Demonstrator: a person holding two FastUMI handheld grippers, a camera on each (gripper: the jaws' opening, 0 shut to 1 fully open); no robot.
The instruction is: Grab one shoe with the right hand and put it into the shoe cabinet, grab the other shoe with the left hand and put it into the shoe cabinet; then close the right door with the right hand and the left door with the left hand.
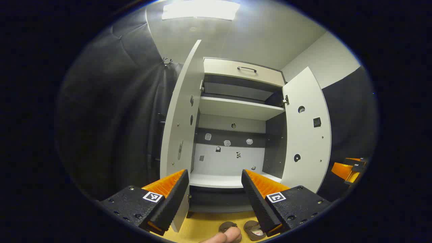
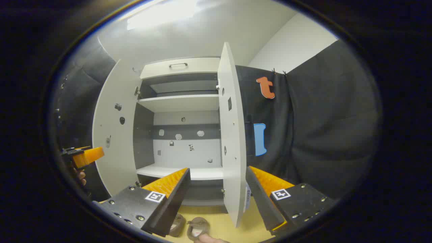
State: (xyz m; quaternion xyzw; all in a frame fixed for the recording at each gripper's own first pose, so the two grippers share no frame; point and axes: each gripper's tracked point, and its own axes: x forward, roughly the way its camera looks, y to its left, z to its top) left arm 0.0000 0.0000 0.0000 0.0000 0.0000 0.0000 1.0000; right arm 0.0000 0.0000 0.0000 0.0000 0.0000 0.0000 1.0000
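Observation:
A white shoe cabinet stands ahead with both doors swung wide and its shelves bare. Two brown shoes lie side by side on the yellow floor in front of it, low between my left gripper's fingers. My left gripper is open and empty, facing the bottom shelf. In the right gripper view the shoes lie at the bottom edge. My right gripper is open and empty, with the right door standing edge-on beyond the gap between its fingers. The left door stands open at the left.
A drawer with a dark handle tops the cabinet. Black cloth walls hang on both sides. A fingertip shows by the shoes. The other gripper is off to the right, and the left one shows by the left door.

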